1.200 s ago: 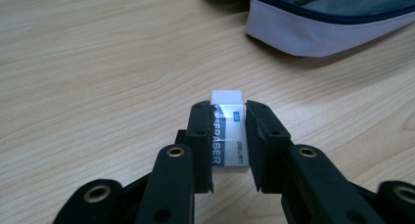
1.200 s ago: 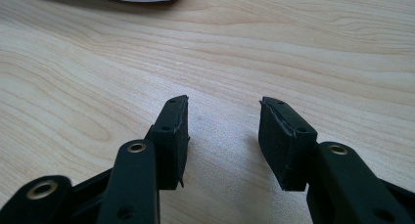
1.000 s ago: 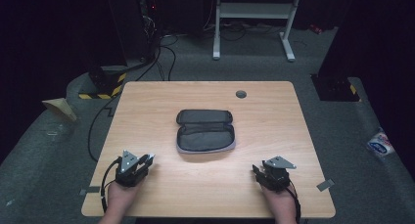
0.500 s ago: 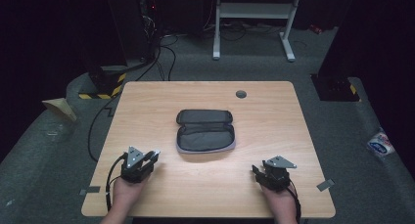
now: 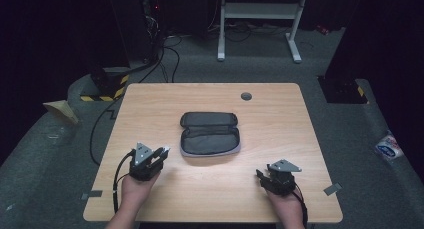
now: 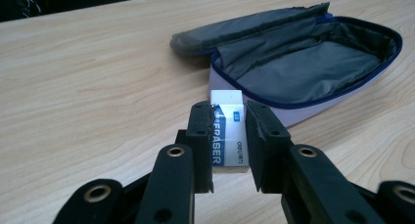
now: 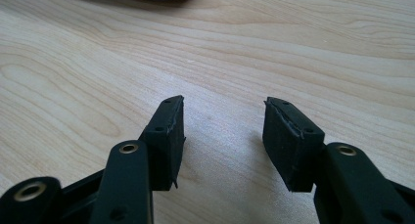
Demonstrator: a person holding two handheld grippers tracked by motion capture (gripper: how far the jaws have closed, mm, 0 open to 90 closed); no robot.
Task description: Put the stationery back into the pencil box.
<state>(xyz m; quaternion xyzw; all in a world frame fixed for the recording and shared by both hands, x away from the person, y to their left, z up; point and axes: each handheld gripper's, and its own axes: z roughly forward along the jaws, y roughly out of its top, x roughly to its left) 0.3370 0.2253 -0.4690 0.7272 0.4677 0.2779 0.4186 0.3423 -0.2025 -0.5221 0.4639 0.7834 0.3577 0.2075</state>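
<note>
White eraser (image 6: pixel 228 131) clamped upright; grey pencil case (image 5: pixel 209 134) unzipped, mid-table.

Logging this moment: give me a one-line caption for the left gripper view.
Left gripper clamps a white eraser, aimed at the open grey pencil case.

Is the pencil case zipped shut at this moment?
No. In the left gripper view the pencil case lies unzipped on the table, its lid folded back and its grey lining exposed.
</note>
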